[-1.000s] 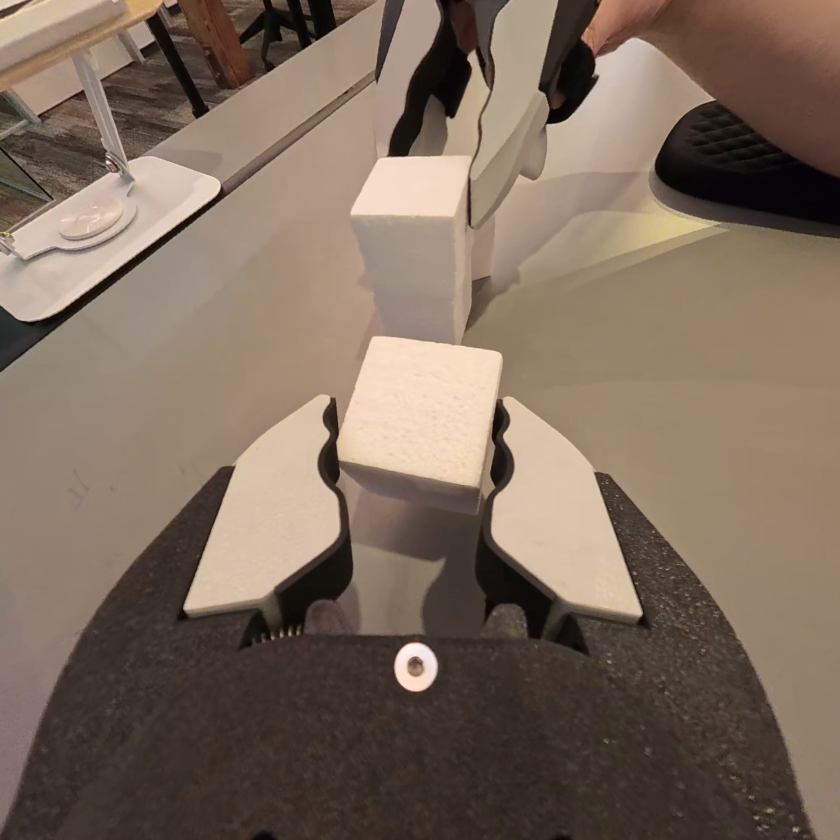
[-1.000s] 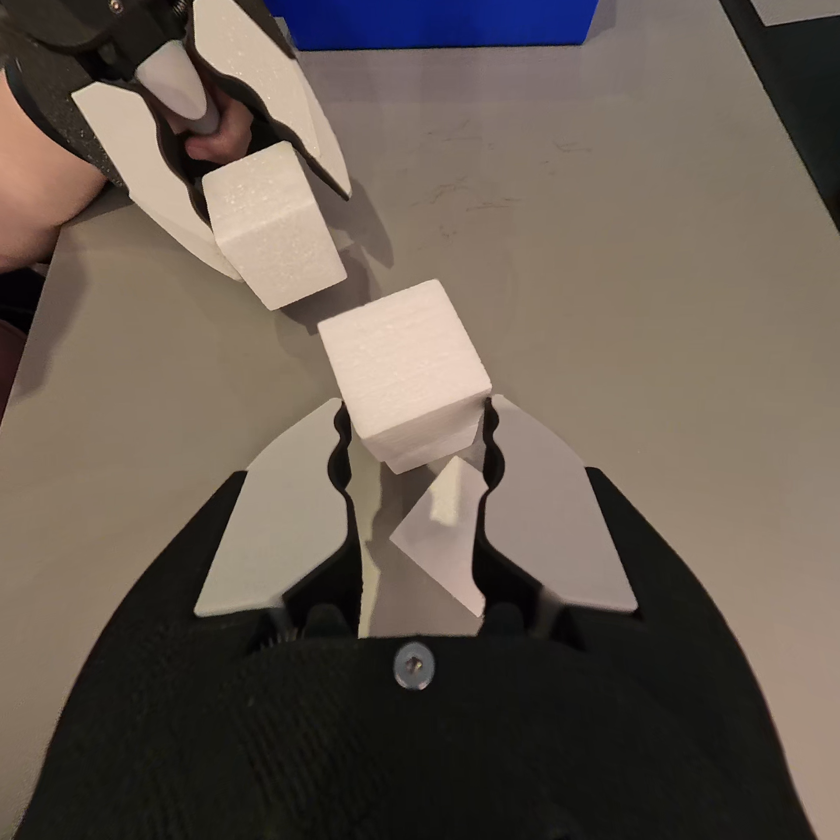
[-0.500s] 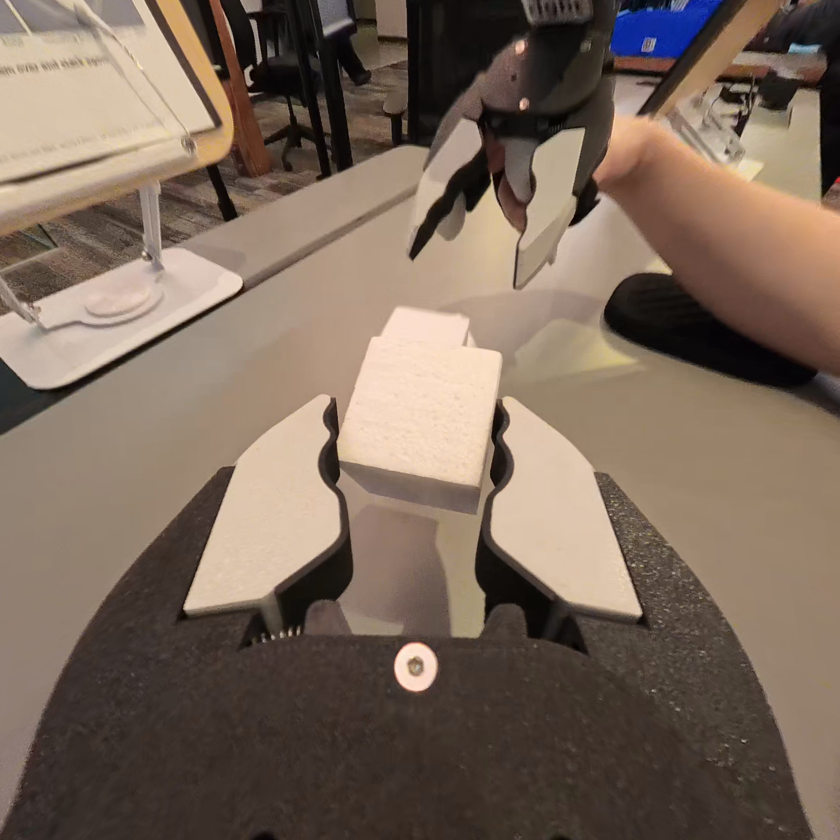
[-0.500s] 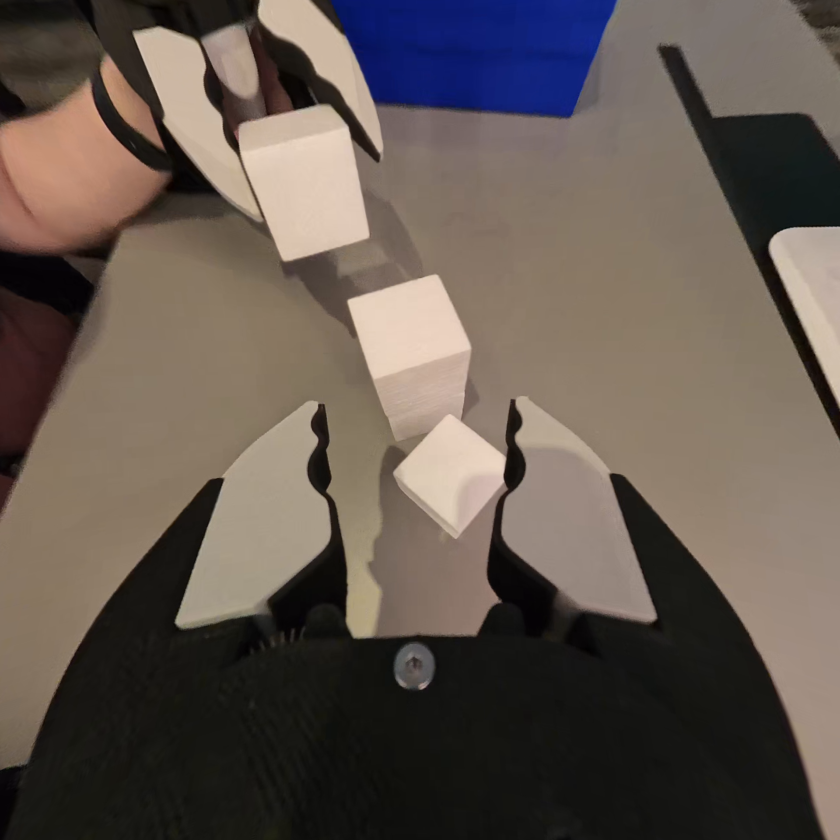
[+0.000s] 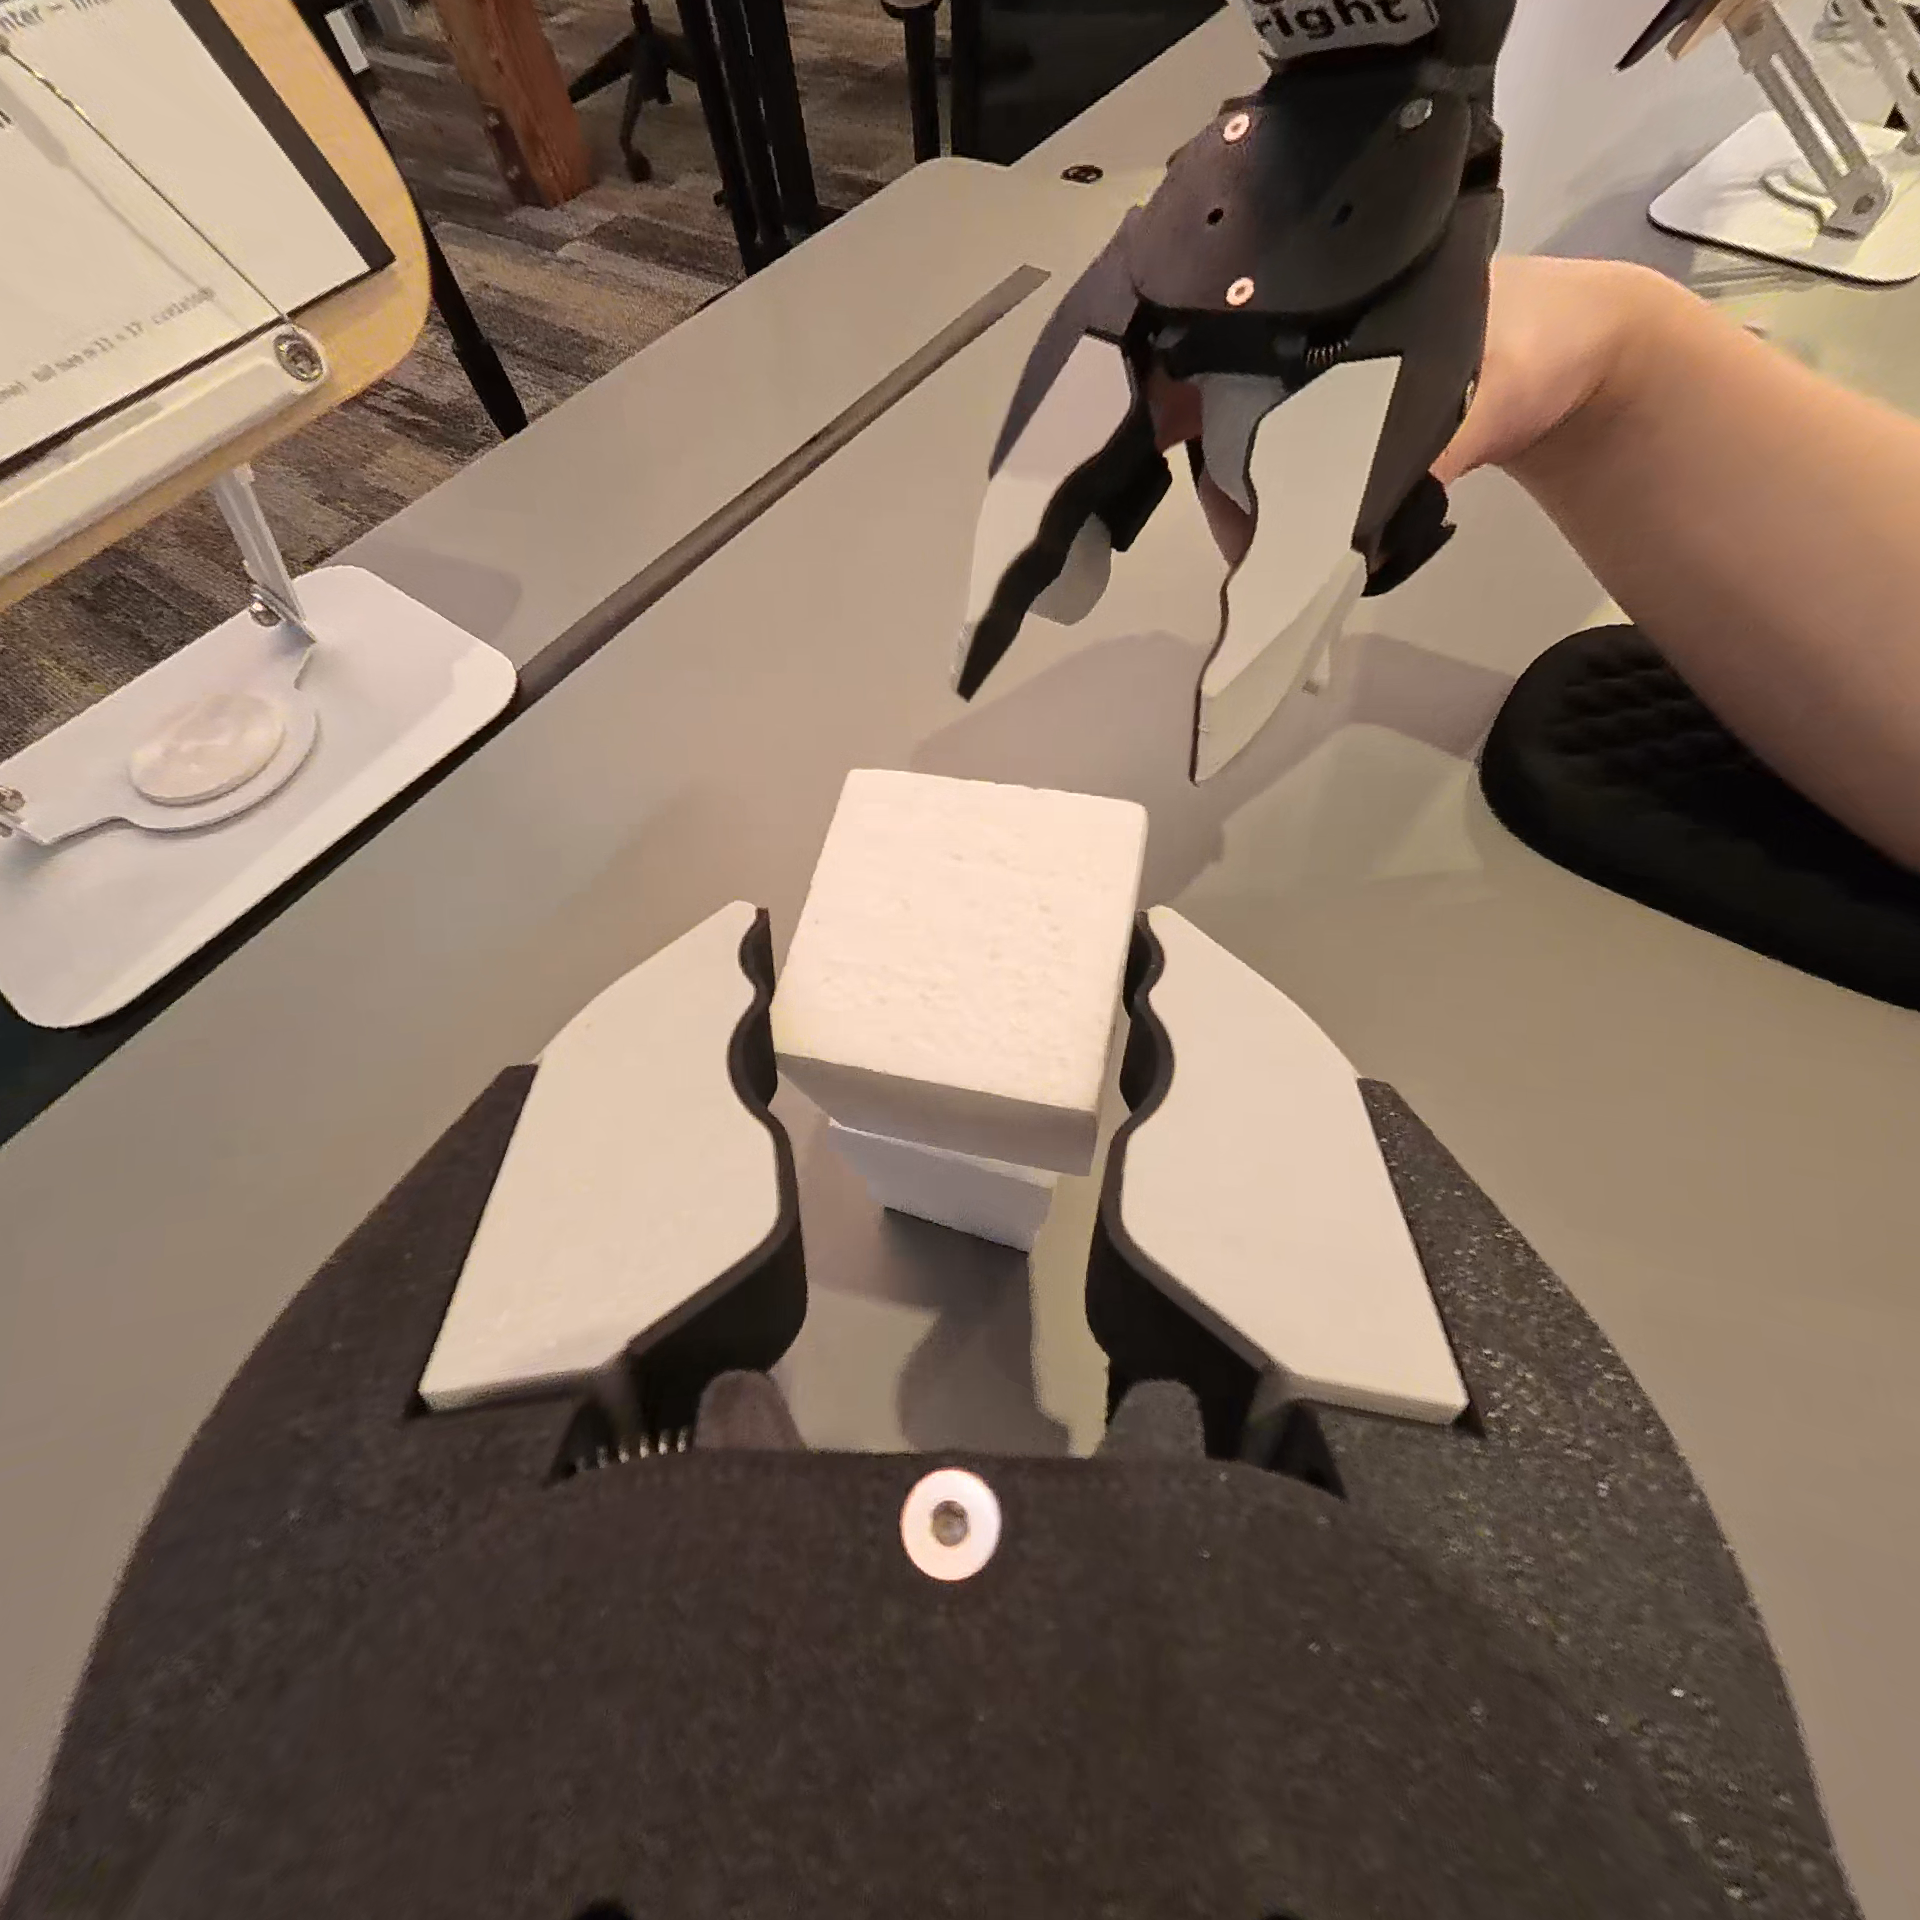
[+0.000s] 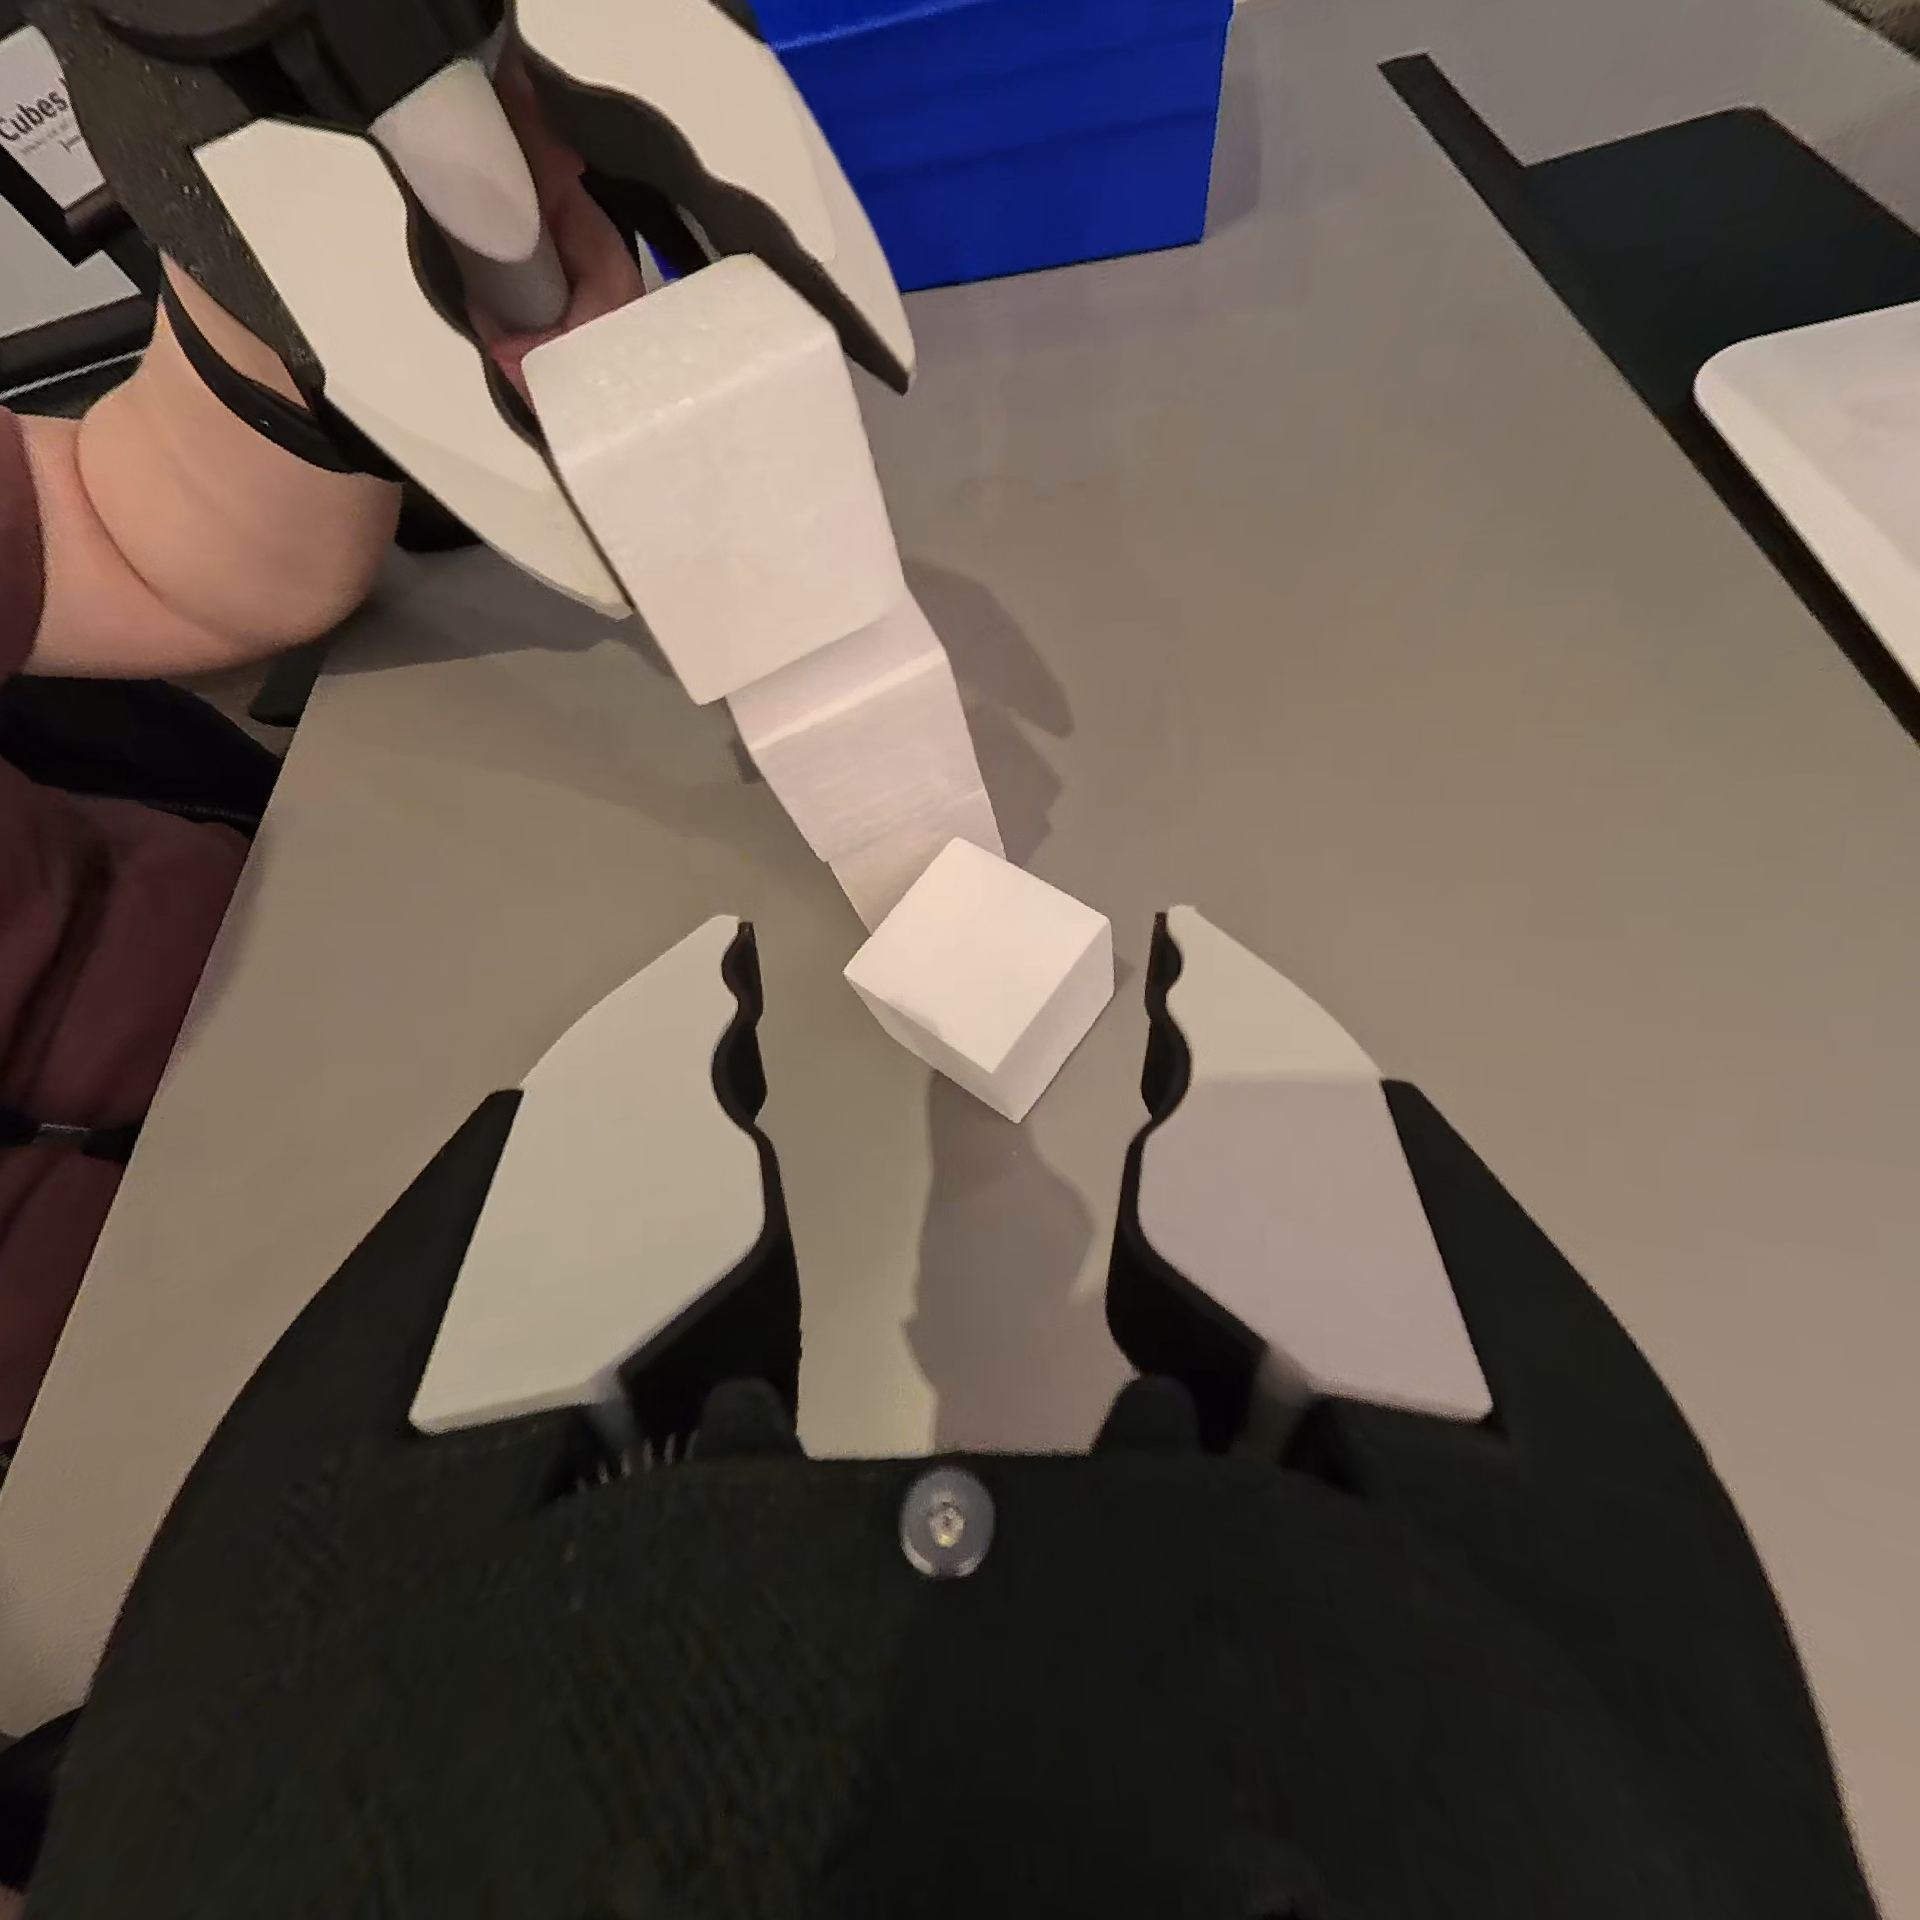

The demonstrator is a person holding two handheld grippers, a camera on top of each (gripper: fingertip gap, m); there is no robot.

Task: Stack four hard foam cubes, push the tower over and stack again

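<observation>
Left gripper point(image 5: 951, 977) clamped on a white foam cube point(image 5: 961, 951), held directly atop a two-cube stack point(image 6: 868, 758) on the grey tabletop point(image 6: 1351, 623); contact with the stack not discernible. Right gripper point(image 6: 951, 987) released, fingers spread, empty, raised above a fourth loose cube point(image 6: 982, 977) lying rotated on the tabletop just beside the stack's base. Blue bin point(image 6: 997, 135) at the far edge.

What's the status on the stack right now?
Left gripper shut on third foam cube, over two-cube stack. Right gripper open, empty. Fourth cube loose on table. Nothing blocking.
</observation>
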